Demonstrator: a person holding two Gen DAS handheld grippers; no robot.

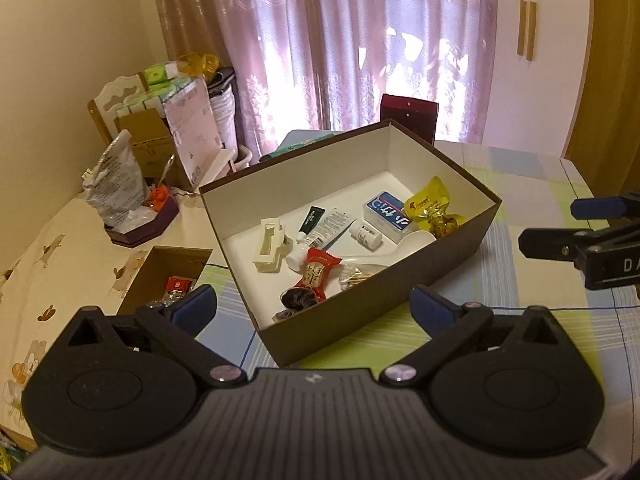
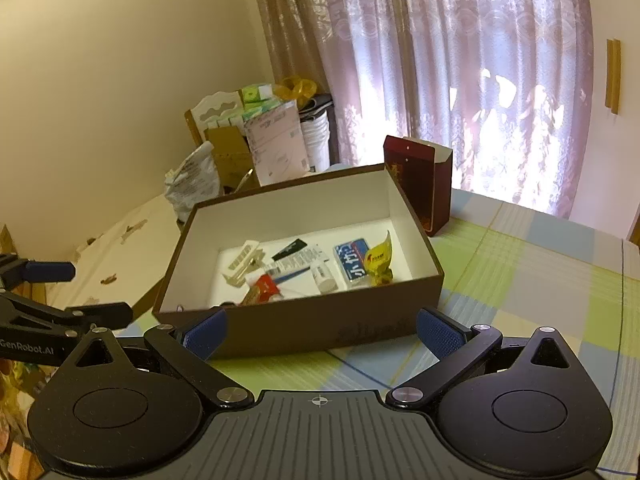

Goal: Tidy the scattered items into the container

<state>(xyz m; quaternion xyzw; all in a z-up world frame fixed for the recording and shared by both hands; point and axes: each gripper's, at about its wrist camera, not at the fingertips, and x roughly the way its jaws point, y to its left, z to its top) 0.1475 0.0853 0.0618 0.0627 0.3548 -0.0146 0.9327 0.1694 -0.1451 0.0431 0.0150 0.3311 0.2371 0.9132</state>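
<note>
Checked tablecloth (image 2: 520,280) being spanned by both tools. Left gripper (image 1: 314,306) being held spread, nothing pinched; right gripper (image 2: 320,330) likewise spread, nothing pinched. Brown box (image 2: 280,328) being faced just beyond fingertips, items being kept inside: red sachet (image 1: 316,270), white clip (image 1: 270,250), blue pack (image 1: 388,212), yellow packet (image 1: 430,204). Pink curtain (image 2: 460,80) being backlit behind.

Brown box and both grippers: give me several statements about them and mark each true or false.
1. The brown box already holds several items. True.
2. The left gripper is clamped on the red candy wrapper. False: its jaws stand open and empty, and the wrapper lies in the box.
3. The right gripper is open and holds nothing. True.
4. The yellow packet lies on the plaid tablecloth. False: it is inside the box.
5. The box has its lid on. False: it is open on top.
</note>
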